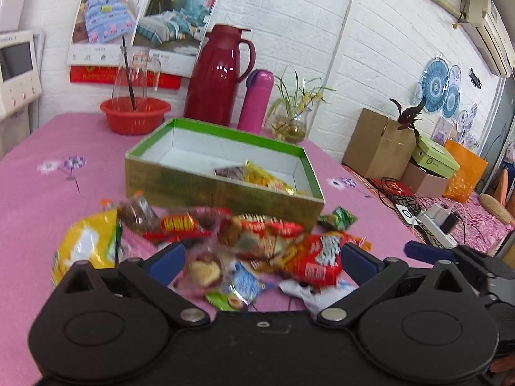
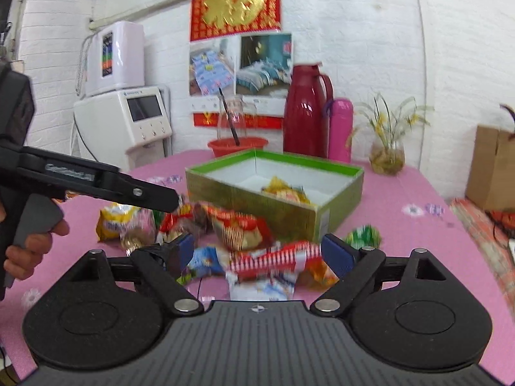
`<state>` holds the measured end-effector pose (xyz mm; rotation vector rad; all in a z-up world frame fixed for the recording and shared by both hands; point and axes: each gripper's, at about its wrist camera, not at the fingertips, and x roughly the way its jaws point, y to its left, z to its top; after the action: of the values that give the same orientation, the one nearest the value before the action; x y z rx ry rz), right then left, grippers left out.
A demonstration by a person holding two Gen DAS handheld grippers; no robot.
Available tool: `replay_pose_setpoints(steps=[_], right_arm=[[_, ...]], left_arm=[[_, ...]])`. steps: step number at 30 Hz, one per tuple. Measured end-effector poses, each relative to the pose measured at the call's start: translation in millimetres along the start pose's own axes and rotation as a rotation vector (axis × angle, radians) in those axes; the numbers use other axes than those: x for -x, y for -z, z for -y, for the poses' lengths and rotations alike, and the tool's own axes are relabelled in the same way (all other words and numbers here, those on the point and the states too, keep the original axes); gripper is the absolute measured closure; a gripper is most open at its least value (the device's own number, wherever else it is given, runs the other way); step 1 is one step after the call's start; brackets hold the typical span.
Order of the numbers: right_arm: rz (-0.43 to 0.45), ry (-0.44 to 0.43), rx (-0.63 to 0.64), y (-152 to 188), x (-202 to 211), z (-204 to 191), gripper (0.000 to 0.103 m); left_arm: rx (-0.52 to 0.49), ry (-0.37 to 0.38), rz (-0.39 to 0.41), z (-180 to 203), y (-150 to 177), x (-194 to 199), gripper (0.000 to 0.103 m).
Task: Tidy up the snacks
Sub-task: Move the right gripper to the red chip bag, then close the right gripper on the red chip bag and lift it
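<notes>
A pile of snack packets (image 1: 257,241) lies on the pink tablecloth in front of an open green box (image 1: 180,180). The box holds a few packets (image 1: 260,175) at its right end. My left gripper (image 1: 262,257) is open, low over the pile's near side, holding nothing. My right gripper (image 2: 257,252) is open, with a red-and-white packet (image 2: 273,257) lying between its fingers. The pile (image 2: 225,225) and the box (image 2: 289,215) also show in the right wrist view. The left gripper's body (image 2: 96,180) crosses that view's left side.
A yellow bag (image 1: 87,244) lies left of the pile, a green packet (image 1: 338,218) to its right. Behind the box stand a red basin with a glass bottle (image 1: 135,112), a red thermos (image 1: 219,74), a pink flask (image 1: 256,103) and a plant vase (image 1: 289,125). Cardboard boxes (image 1: 379,144) stand off the table's right.
</notes>
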<state>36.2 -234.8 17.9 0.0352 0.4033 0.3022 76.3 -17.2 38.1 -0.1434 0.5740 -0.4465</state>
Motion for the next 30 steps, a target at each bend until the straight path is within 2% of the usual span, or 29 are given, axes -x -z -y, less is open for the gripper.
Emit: replay_pose_setpoints(steps=[5,11,15,17,18,19,20,21,22,23,26,30], right_arm=[[-0.076,0.053,-0.089,2,-23,5,0.000],[-0.087,0.012,-0.273,2,-37,15,0.000],[-0.129,0.028,-0.296,3,-55,16,0.000],[-0.155,0.017,-0.307,6,-58,19,0.022],[-0.157,-0.004,-0.322,8,-57,24,0.030],[-0.157,-0.015,-0.328,9,-55,27,0.043],[-0.152,-0.019,-0.325,10,-52,29,0.049],[-0.149,-0.020,-0.314,10,-48,31,0.053],[-0.147,-0.018,-0.301,11,-45,32,0.065],[-0.146,-0.010,-0.286,11,-42,34,0.070],[-0.153,0.025,-0.272,15,-37,46,0.078],[-0.164,0.054,-0.289,21,-37,67,0.077]], left_arm=[[0.046,0.028,-0.032,-5,12,0,0.000],[0.034,0.049,-0.021,-8,12,-5,0.000],[0.023,0.078,-0.048,-7,10,-17,0.000],[0.013,0.094,-0.057,-5,11,-22,0.000],[0.005,0.101,-0.062,-4,10,-24,0.000],[-0.004,0.109,-0.068,-2,10,-27,0.000],[-0.012,0.118,-0.075,-1,9,-30,0.000],[-0.019,0.128,-0.084,1,8,-34,0.004],[-0.026,0.143,-0.094,4,8,-39,0.009],[-0.033,0.156,-0.102,6,7,-44,0.013],[-0.048,0.195,-0.133,15,5,-66,0.015],[-0.021,0.181,-0.180,18,4,-99,0.014]])
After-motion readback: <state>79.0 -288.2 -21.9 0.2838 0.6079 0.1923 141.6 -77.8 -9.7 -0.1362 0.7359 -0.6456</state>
